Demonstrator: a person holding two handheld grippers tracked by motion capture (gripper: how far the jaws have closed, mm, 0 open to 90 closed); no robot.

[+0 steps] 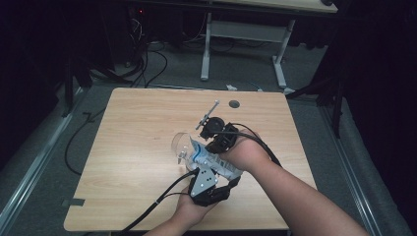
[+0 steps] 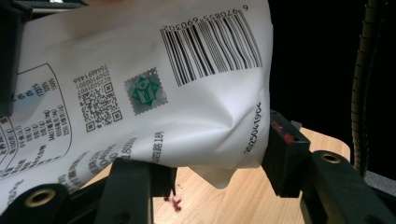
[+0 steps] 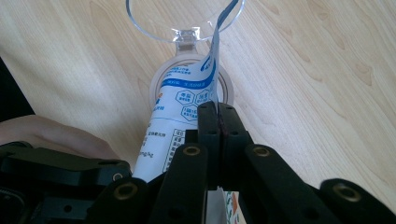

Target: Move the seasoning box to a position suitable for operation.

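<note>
Dark room, light wooden table [image 1: 137,147], white printed pouch [image 1: 209,160] held just right of table centre, left gripper [image 1: 209,184] at its 6 o'clock, jaws clamping the pouch's body, right gripper [image 1: 216,132] at 12 o'clock, jaws pinched together on its edge, clear plastic cup [image 1: 181,143] at 9 o'clock, pouch tip at its rim.

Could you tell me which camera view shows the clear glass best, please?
The right gripper view: the glass shows its clear bowl, stem and round foot, with the pouch tip at its rim. The high view shows it small, left of the pouch. The left gripper view gives the pouch's printed back.
</note>
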